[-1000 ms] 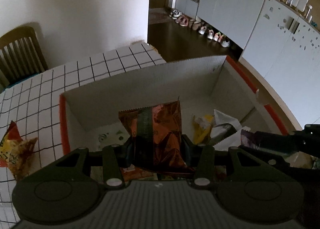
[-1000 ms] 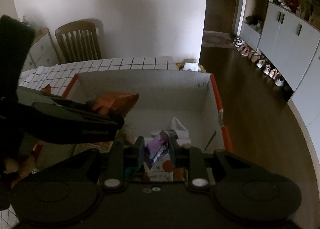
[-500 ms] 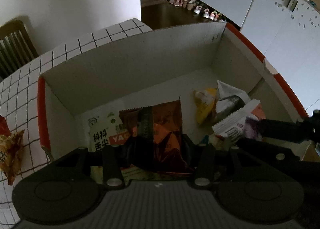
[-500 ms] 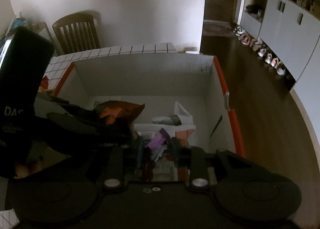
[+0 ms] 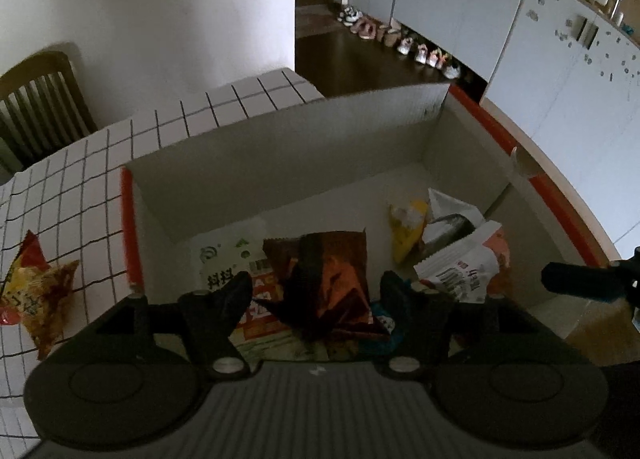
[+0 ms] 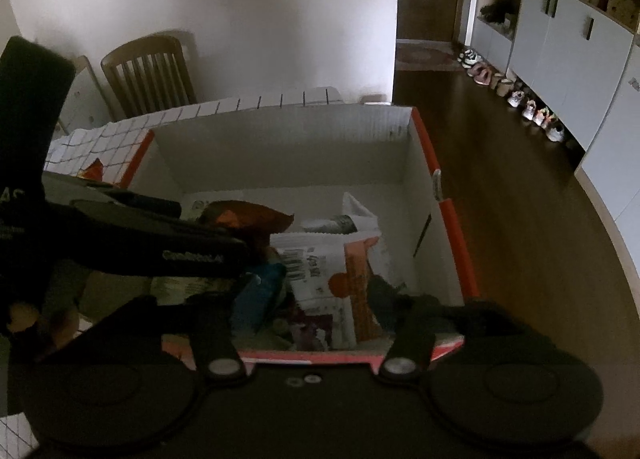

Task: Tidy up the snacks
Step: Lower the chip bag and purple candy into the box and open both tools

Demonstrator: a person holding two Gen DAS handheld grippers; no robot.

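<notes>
A white cardboard box with orange rims (image 5: 288,147) (image 6: 280,147) stands on the checked table and holds several snack packs. My left gripper (image 5: 316,287) is open over the box's near side; a dark orange-brown snack bag (image 5: 328,271) lies loose between its fingers on the pile, also seen in the right wrist view (image 6: 244,215). My right gripper (image 6: 308,295) is open over the box's near edge; a purple pack (image 6: 312,333) lies in the box below it, beside a white-and-orange pack (image 6: 336,271). A yellow pack (image 5: 408,231) lies deeper in.
A red-yellow snack bag (image 5: 32,291) lies on the checked tablecloth (image 5: 80,187) left of the box. A wooden chair (image 6: 152,75) stands behind the table. Beyond the box's right side is dark floor (image 6: 520,187), with cabinets and a row of shoes.
Both grippers have opened. The orange-brown bag dropped from my left gripper and the purple pack from my right gripper into the box. Both grippers drew back a little.
</notes>
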